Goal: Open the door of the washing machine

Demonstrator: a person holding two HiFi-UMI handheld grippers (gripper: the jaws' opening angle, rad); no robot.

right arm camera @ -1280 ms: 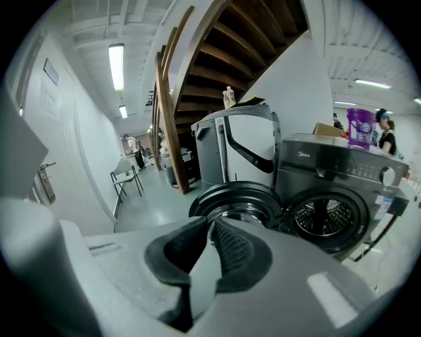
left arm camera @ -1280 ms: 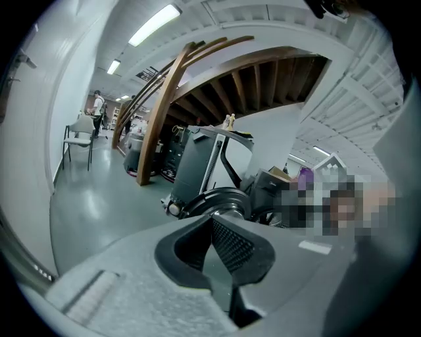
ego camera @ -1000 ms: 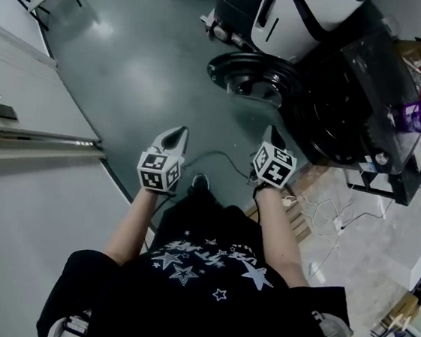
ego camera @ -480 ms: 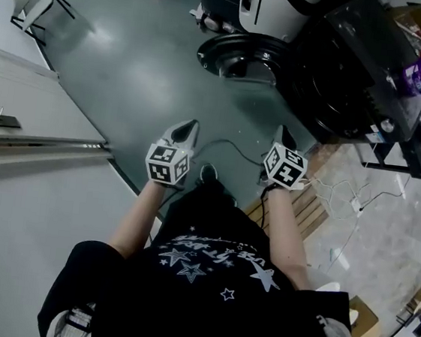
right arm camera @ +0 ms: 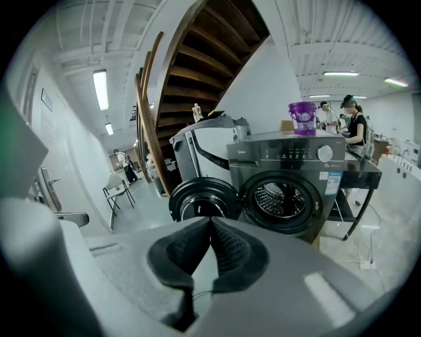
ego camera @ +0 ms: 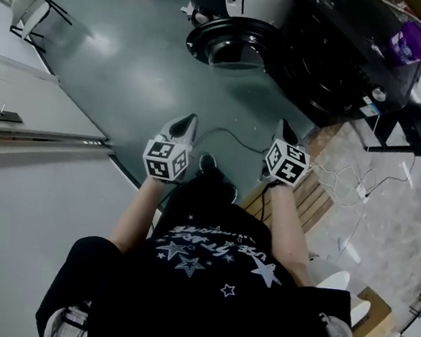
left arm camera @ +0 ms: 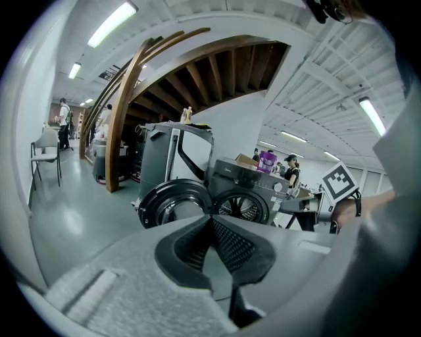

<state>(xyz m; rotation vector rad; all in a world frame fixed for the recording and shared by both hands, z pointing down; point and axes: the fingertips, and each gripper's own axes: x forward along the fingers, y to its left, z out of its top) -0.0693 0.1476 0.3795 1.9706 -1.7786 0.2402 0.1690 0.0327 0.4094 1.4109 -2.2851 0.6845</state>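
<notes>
Near the person, the left gripper [ego camera: 188, 121] and right gripper [ego camera: 282, 127] hang clenched on nothing, while farther off the washing machine [ego camera: 343, 66] shows its door [ego camera: 228, 44] swung wide leftward, so the task looks done

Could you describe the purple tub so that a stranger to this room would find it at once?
By the wooden staircase stands a dark washing machine with its round door swung open. On its top sits the tub: the only purple thing there, with a pale label.
</notes>
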